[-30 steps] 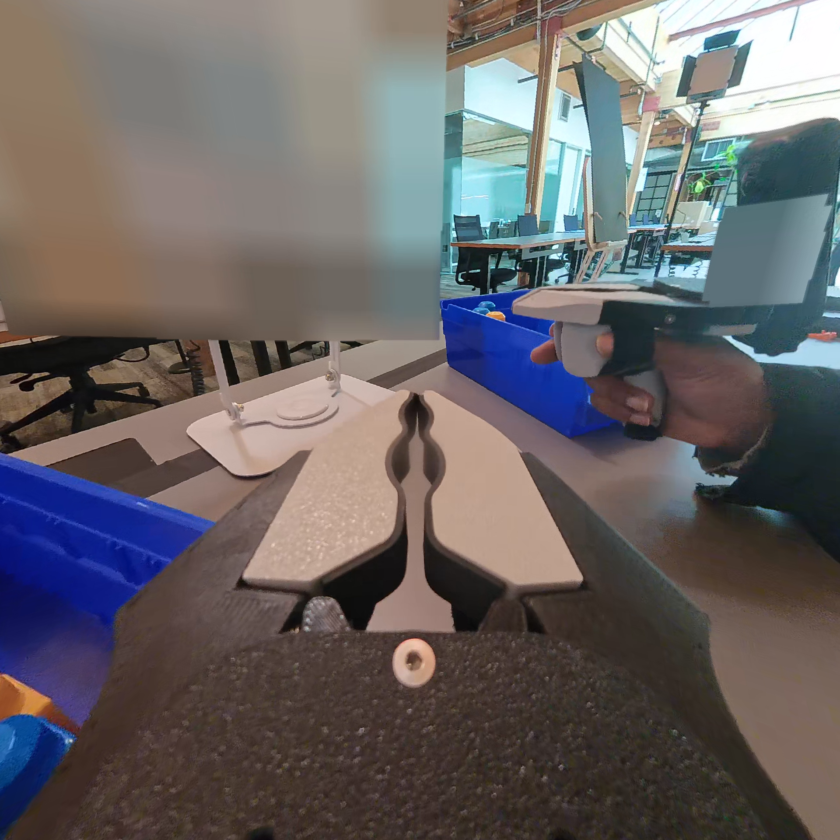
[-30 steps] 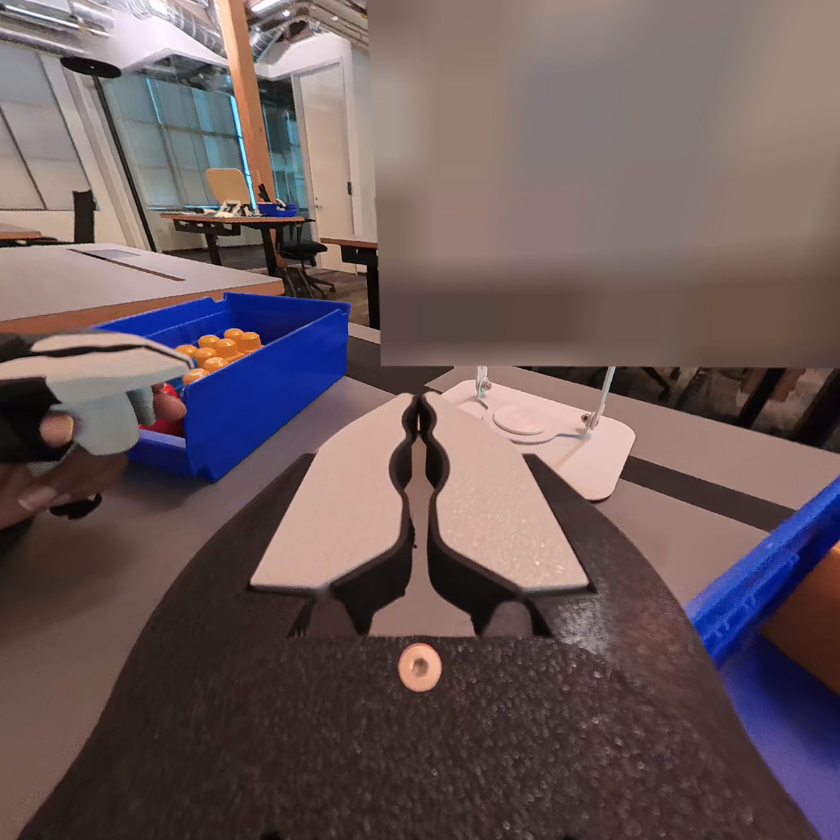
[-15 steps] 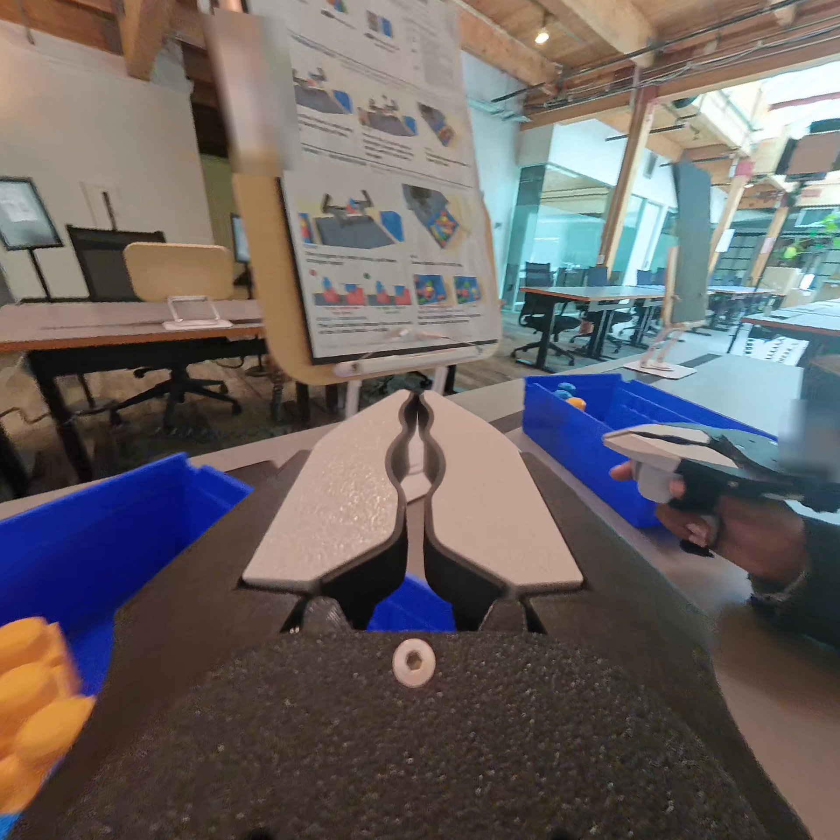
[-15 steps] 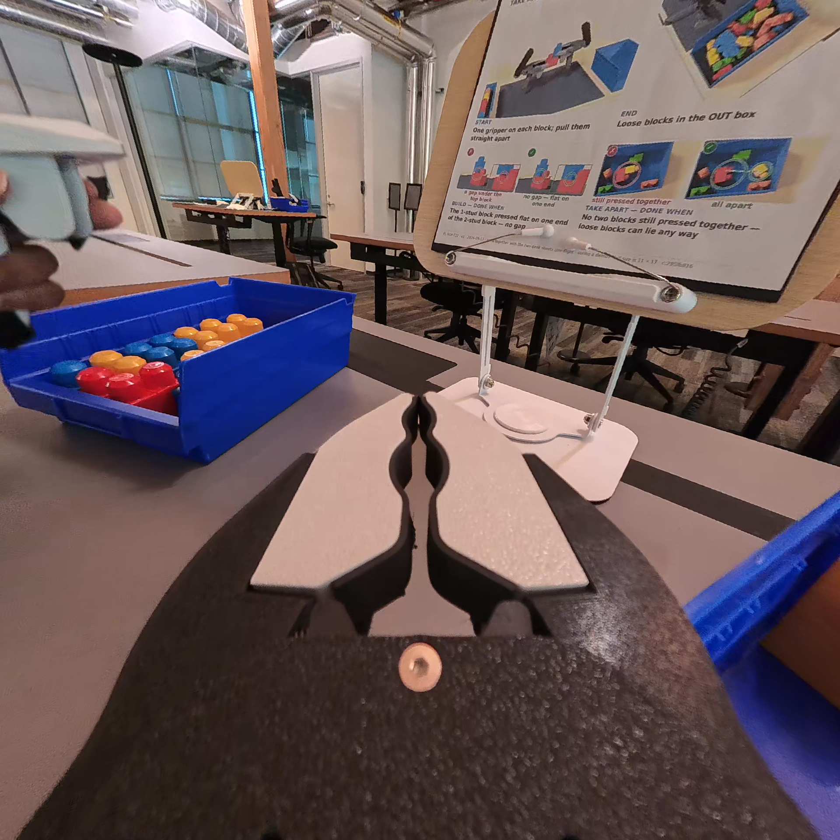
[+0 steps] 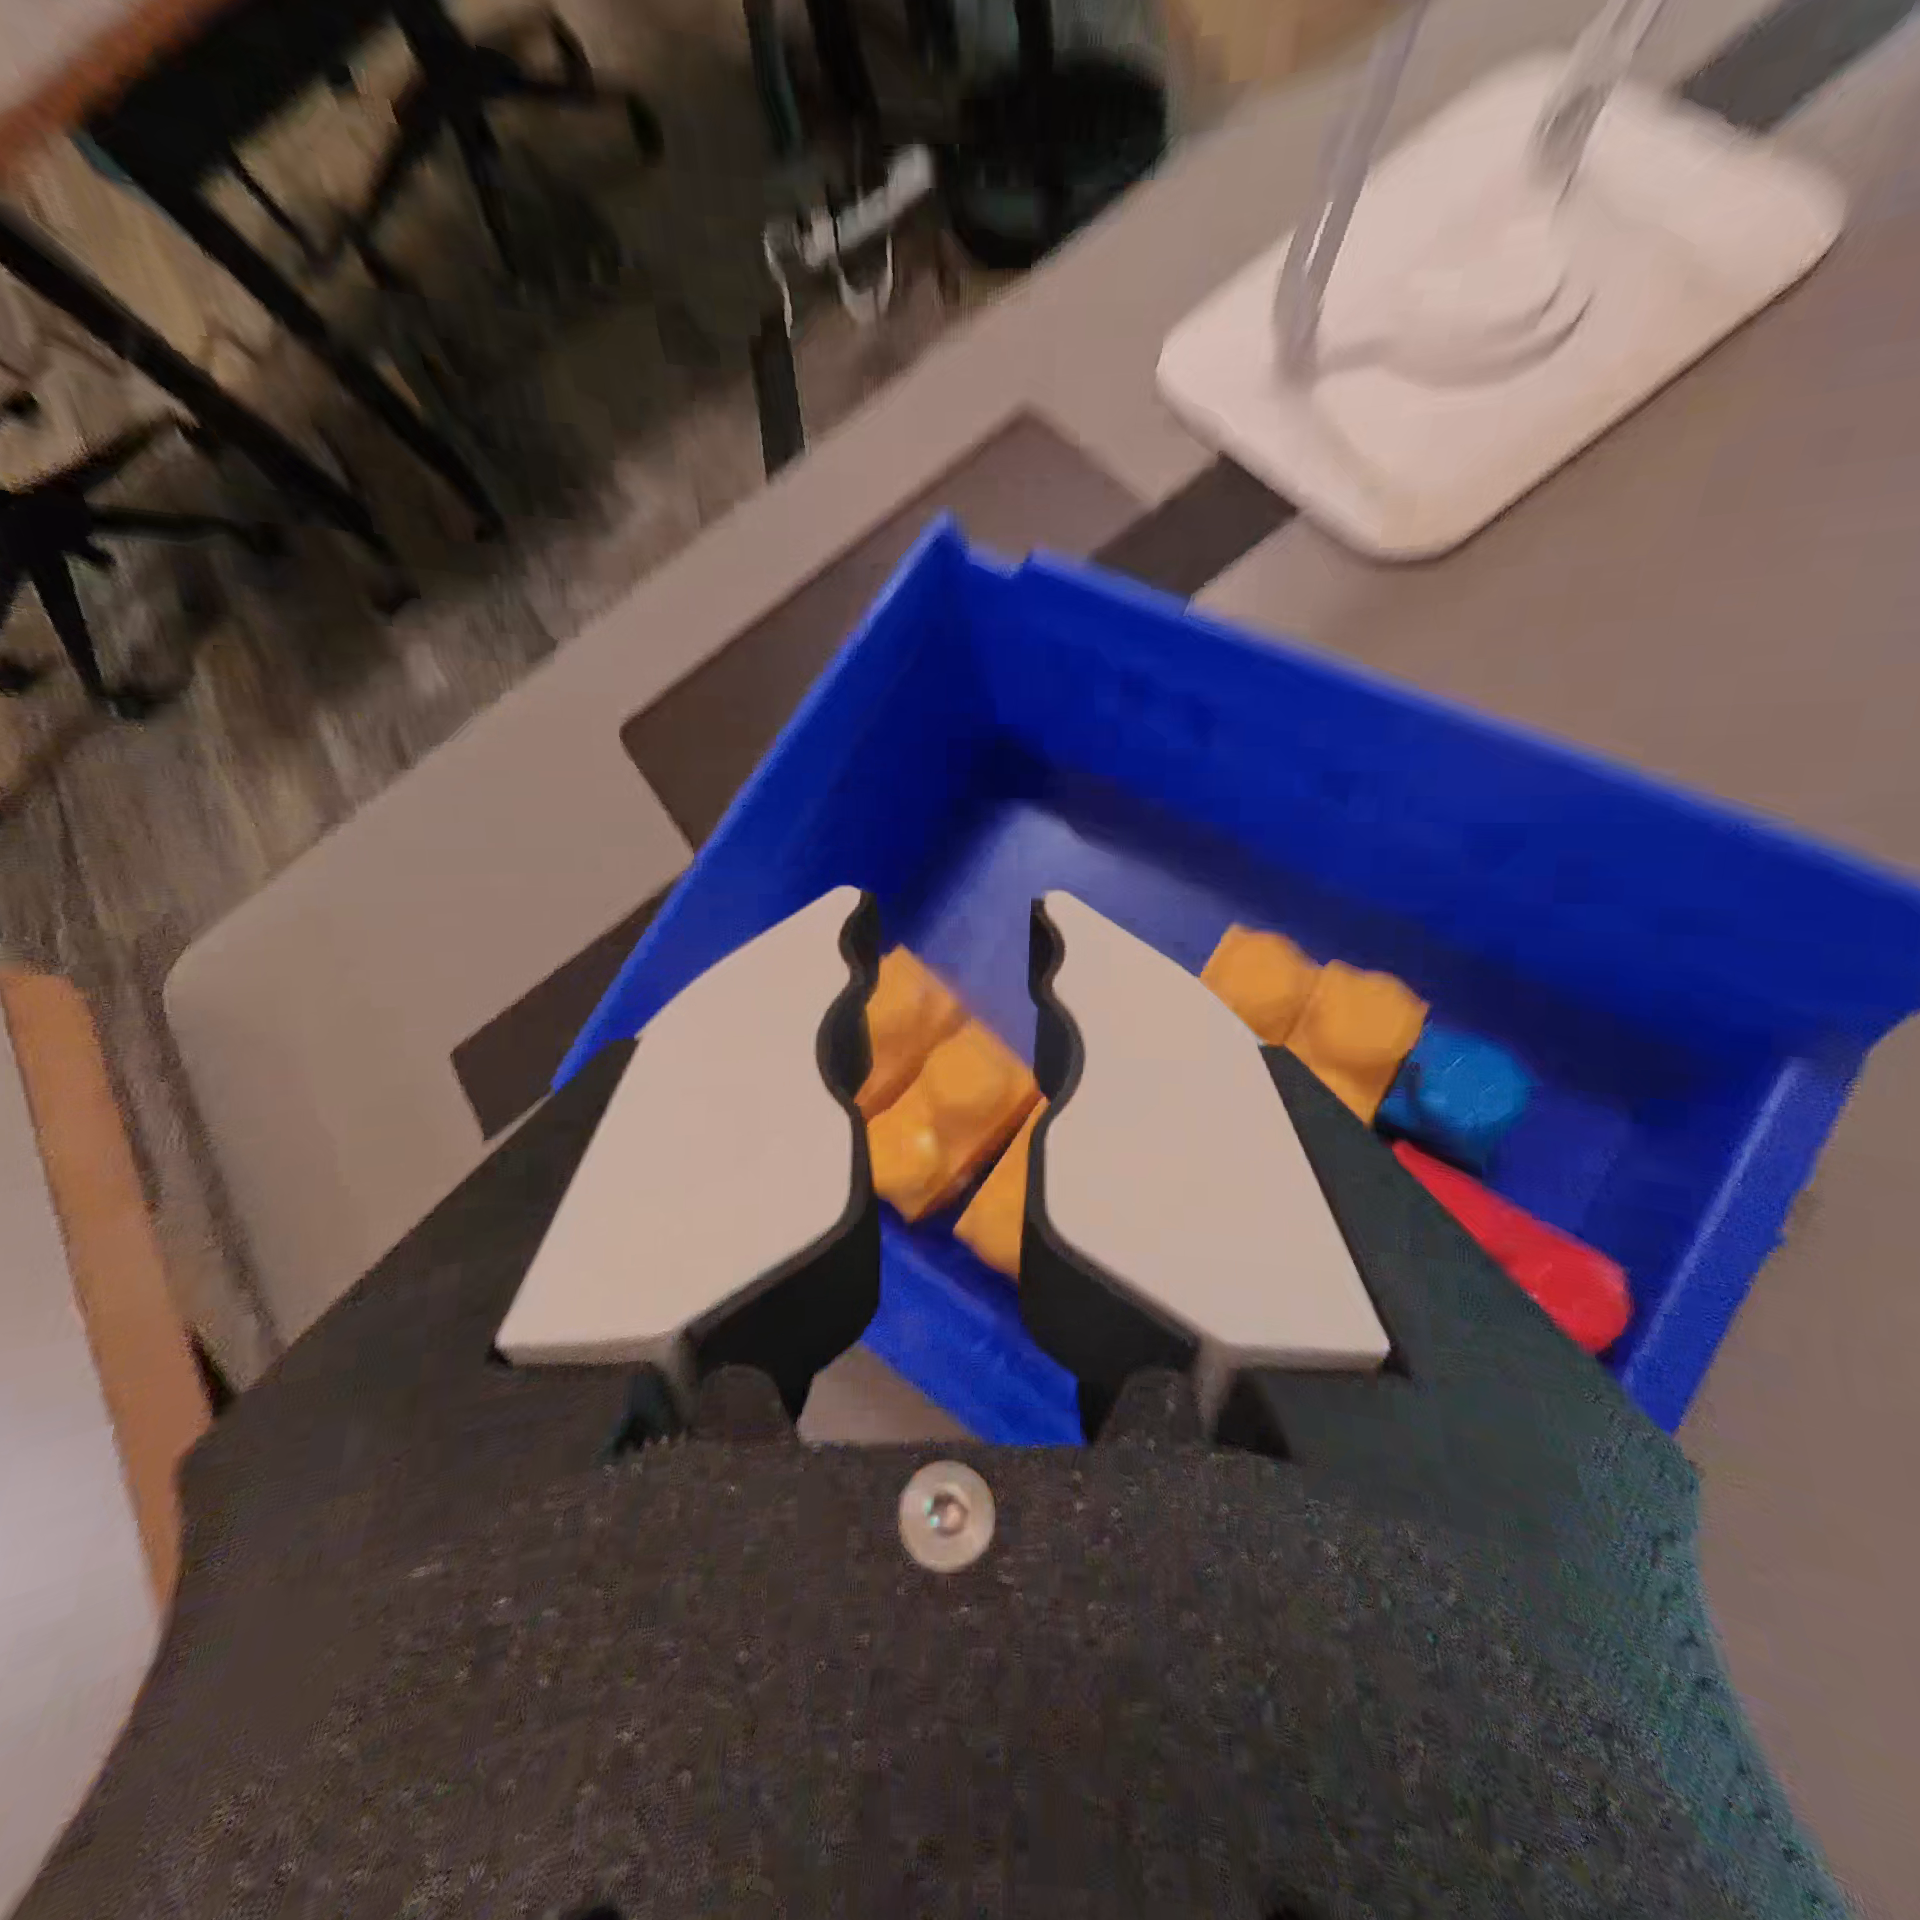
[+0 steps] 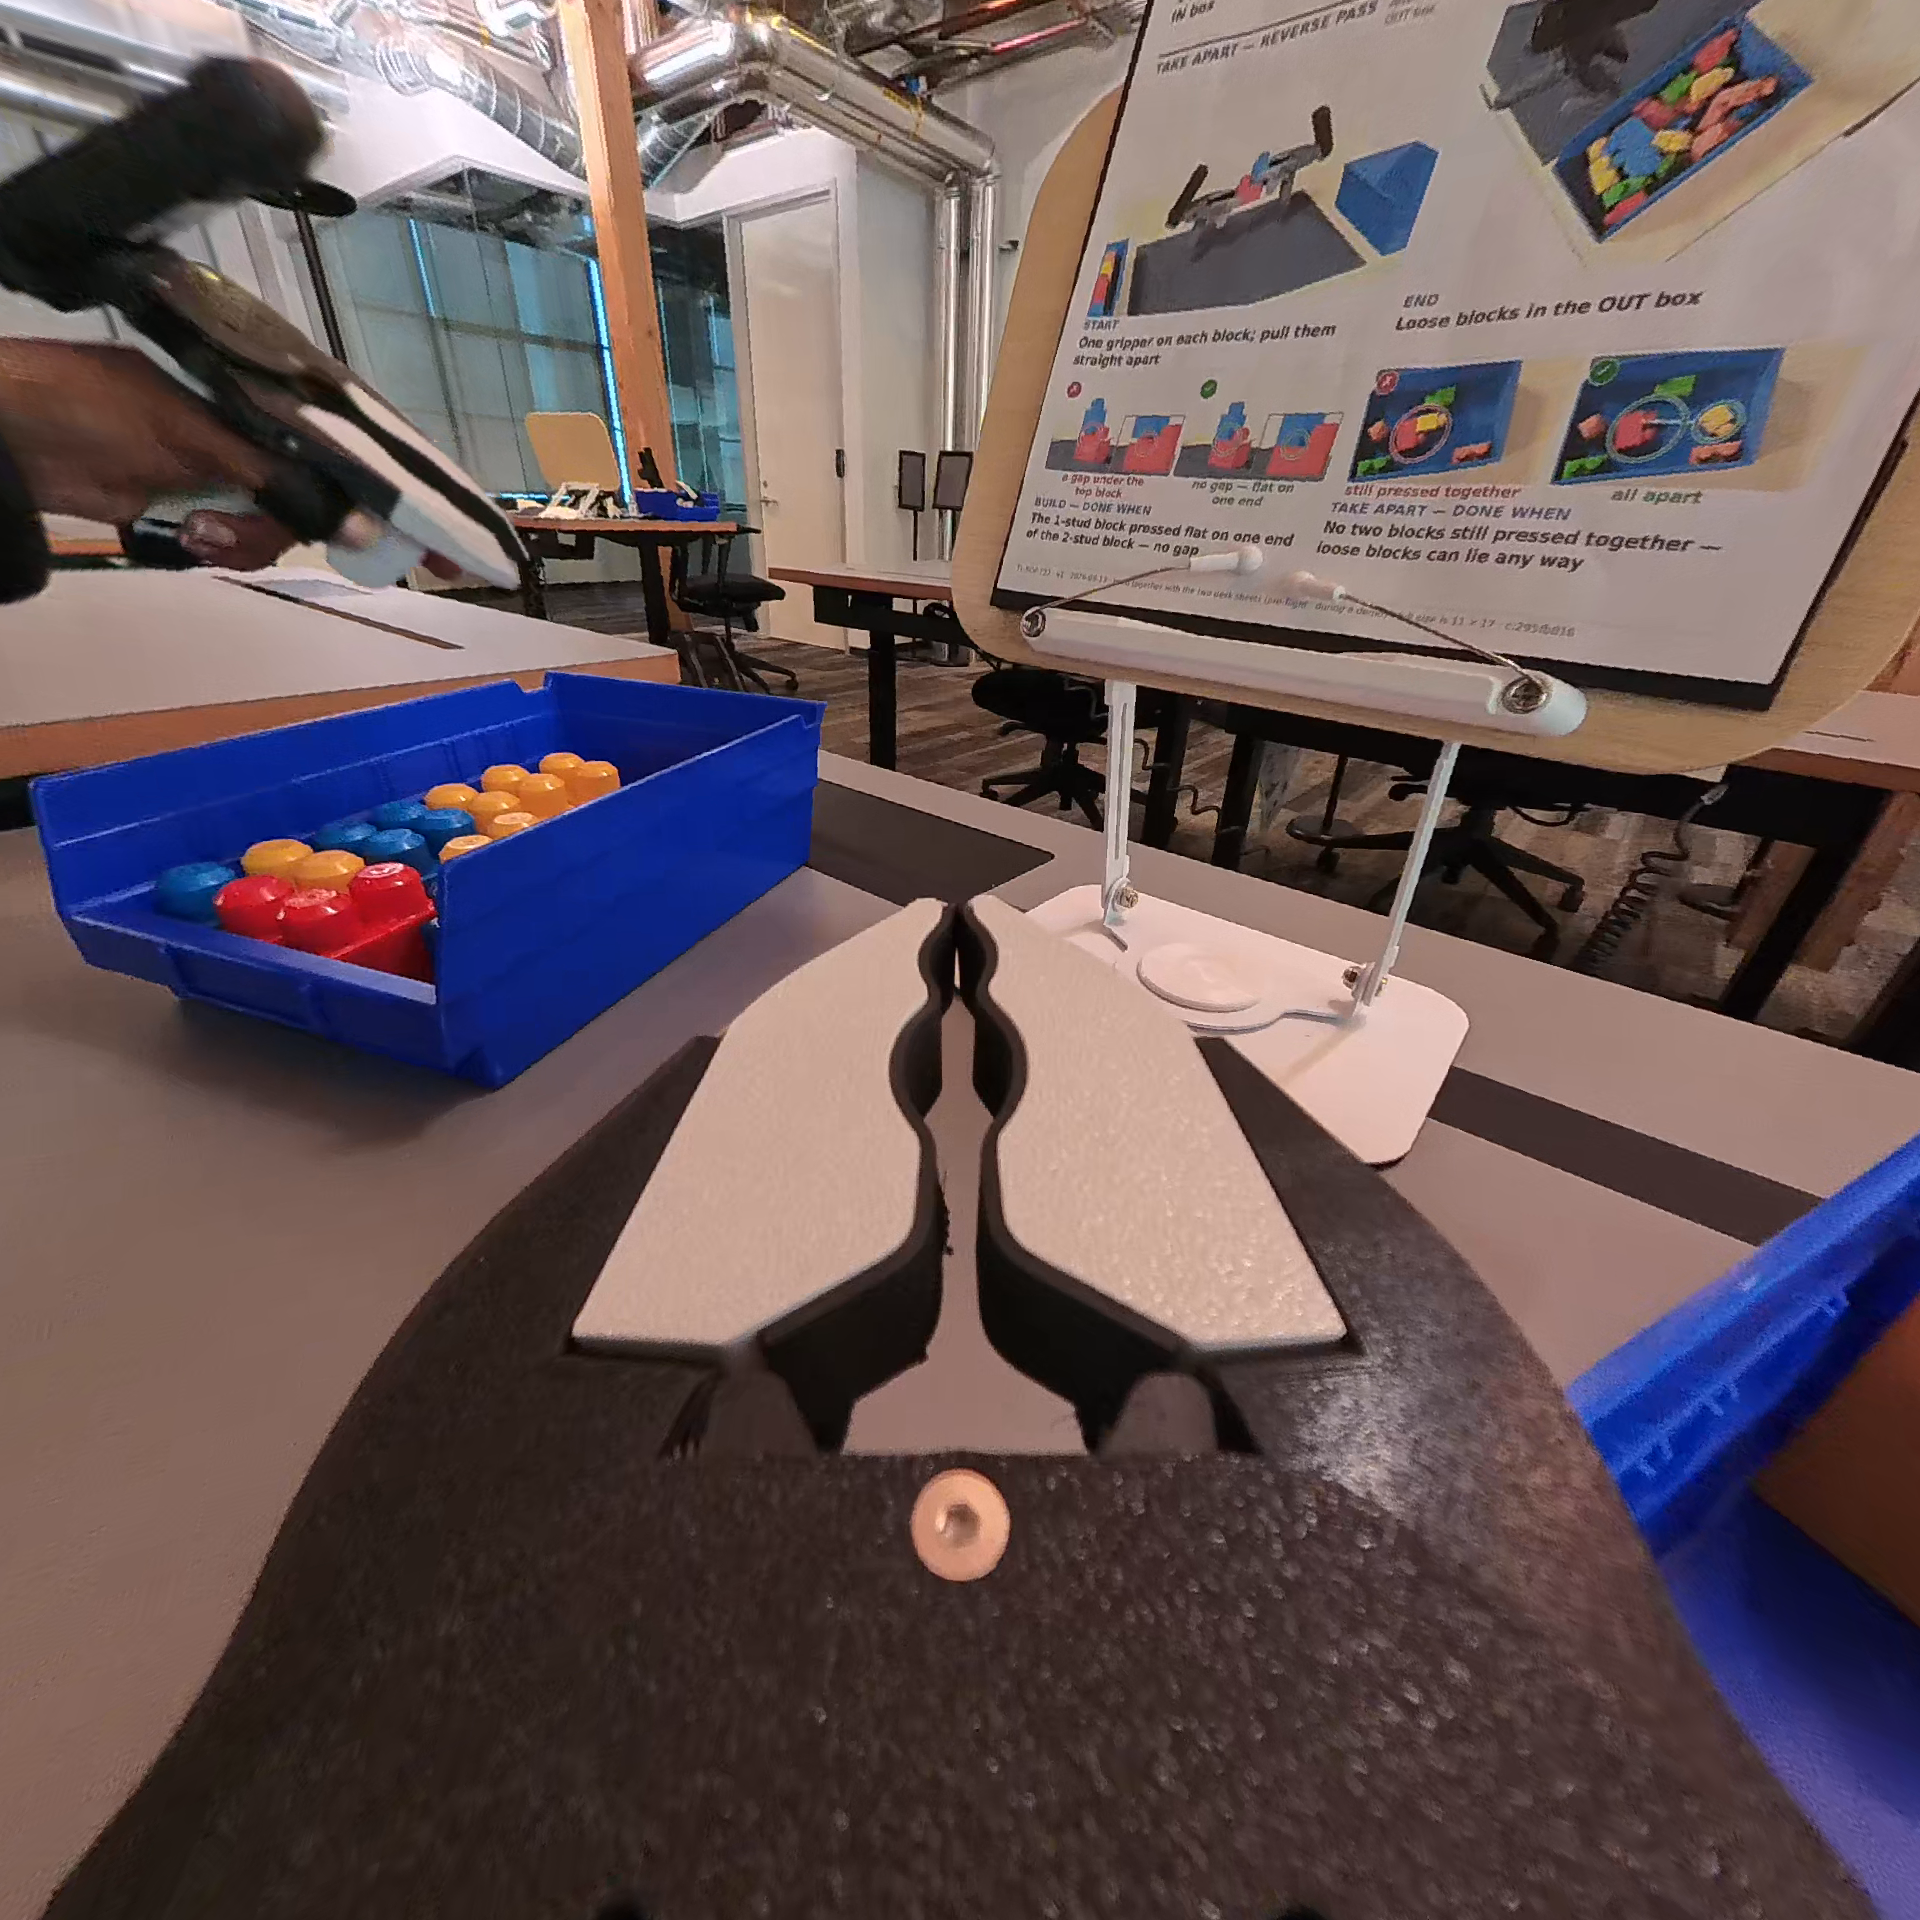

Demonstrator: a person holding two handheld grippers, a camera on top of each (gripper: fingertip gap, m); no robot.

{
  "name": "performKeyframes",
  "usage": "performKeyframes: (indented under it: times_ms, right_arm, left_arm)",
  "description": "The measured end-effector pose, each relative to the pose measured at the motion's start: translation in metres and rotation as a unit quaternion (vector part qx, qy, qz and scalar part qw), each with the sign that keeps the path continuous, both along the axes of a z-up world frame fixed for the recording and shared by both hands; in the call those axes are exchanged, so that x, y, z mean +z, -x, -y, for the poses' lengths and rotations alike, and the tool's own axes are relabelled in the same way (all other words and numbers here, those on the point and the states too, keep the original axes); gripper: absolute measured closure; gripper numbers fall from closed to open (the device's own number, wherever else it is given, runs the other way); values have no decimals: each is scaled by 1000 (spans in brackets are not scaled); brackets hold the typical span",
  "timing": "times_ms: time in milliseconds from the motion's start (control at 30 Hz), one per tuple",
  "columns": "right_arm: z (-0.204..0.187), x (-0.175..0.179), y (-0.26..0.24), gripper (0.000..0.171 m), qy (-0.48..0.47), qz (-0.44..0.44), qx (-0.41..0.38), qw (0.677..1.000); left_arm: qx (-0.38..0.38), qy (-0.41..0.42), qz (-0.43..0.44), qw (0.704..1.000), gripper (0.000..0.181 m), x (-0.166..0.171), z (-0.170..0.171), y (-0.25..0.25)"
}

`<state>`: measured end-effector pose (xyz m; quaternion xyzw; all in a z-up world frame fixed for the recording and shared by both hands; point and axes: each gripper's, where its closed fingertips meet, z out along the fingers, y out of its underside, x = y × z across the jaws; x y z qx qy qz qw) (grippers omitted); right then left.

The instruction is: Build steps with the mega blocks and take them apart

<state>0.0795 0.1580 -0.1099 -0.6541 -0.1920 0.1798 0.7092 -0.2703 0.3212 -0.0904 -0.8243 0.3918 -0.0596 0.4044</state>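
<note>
In the left wrist view my left gripper [image 5: 951,904] is open and empty, tilted down over a blue bin [image 5: 1351,748]. An orange mega block [image 5: 935,1081] lies in the bin and shows in the gap between my fingers, not gripped. A second orange block [image 5: 1320,1008], a blue block [image 5: 1455,1091] and a red block [image 5: 1507,1257] lie to its right. In the right wrist view my right gripper [image 6: 956,914] is shut and empty, low over the grey table. The same bin [image 6: 623,914] stands at its left with red [image 6: 322,914], blue [image 6: 405,831] and orange blocks [image 6: 540,790]. The left gripper [image 6: 499,566] hangs above it.
A white stand base [image 6: 1299,1018] carries a board with an instruction sheet [image 6: 1455,312] at the table's far side; the base also shows in the left wrist view [image 5: 1507,281]. A second blue bin [image 6: 1766,1299] sits at the right edge. Office desks and chairs stand beyond the table. The gap from one gripper's tips to the other's is roughly 40 cm.
My left gripper has swung left, tipped down over the left bin and opened its jaws. My right gripper has stayed shut and almost still.
</note>
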Motion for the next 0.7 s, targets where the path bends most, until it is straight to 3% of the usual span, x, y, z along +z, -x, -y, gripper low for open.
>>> performKeyframes:
  times_ms: [267, 567, 700]
  right_arm:
    - [1, 2, -4, 171, -8, 10, -6, 1000]
    - [2, 0, -3, 171, -5, 19, -1, 1000]
    - [1, -3, 2, 171, 1, 24, 8, 1000]
  left_arm:
    - [-3, 140, -192, 971, 145, -73, -26, 36]
    - [-3, 221, -222, 950, 139, -113, -36, 31]
    - [0, 223, -231, 947, 145, -124, -40, 32]
